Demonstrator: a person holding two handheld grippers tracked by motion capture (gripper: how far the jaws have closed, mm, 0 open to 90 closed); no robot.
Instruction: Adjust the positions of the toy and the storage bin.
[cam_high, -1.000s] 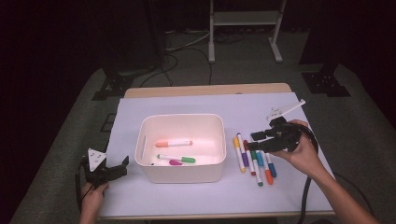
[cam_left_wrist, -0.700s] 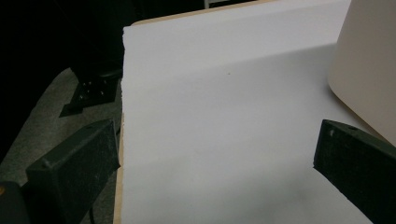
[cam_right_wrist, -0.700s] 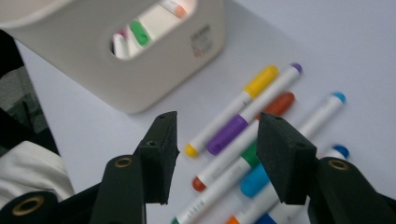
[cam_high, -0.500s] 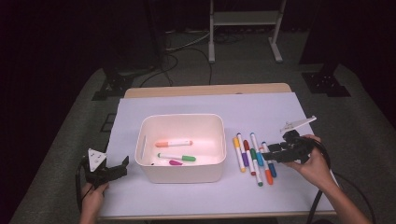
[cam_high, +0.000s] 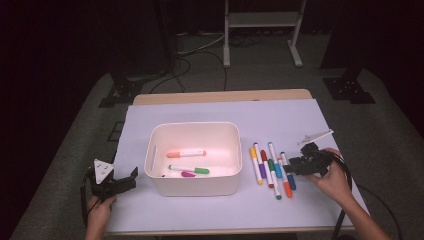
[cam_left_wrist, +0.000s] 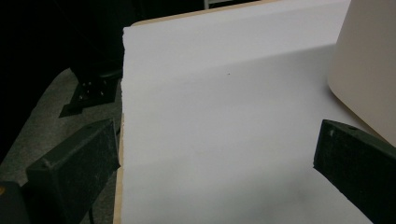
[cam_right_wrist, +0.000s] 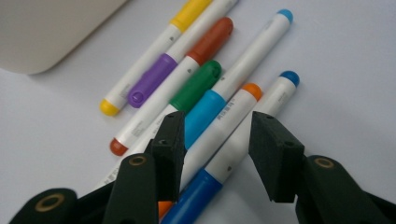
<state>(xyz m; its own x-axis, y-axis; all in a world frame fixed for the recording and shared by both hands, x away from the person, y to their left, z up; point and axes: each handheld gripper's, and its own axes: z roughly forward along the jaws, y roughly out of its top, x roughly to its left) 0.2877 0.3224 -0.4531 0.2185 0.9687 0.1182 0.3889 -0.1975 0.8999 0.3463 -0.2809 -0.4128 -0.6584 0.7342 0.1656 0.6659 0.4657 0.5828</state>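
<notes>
A white box (cam_high: 192, 126) stands mid-table with an orange marker (cam_high: 186, 153), a green marker (cam_high: 189, 170) and a pink one (cam_high: 188, 174) inside. To its right several markers (cam_high: 270, 170) lie in a row on the white paper. My right gripper (cam_high: 294, 165) is low over the right end of that row. Its jaws have just been closing and straddle the orange-tipped marker (cam_right_wrist: 226, 123) and the dark blue marker (cam_right_wrist: 243, 140), with a gap beside the blue one. My right gripper (cam_right_wrist: 217, 140) is open. My left gripper (cam_high: 127, 179) rests open at the front left, with bare paper between its fingers (cam_left_wrist: 74, 163).
The box wall (cam_left_wrist: 364, 65) rises to the right of the left gripper. The table's left edge (cam_left_wrist: 122, 116) runs beside its left jaw. A metal stand (cam_high: 260, 20) and black stand bases (cam_high: 350, 90) sit on the floor beyond the table.
The right gripper has come down and toward the person onto the right end of the marker row, and its jaws stand narrower. The left gripper has not moved.
</notes>
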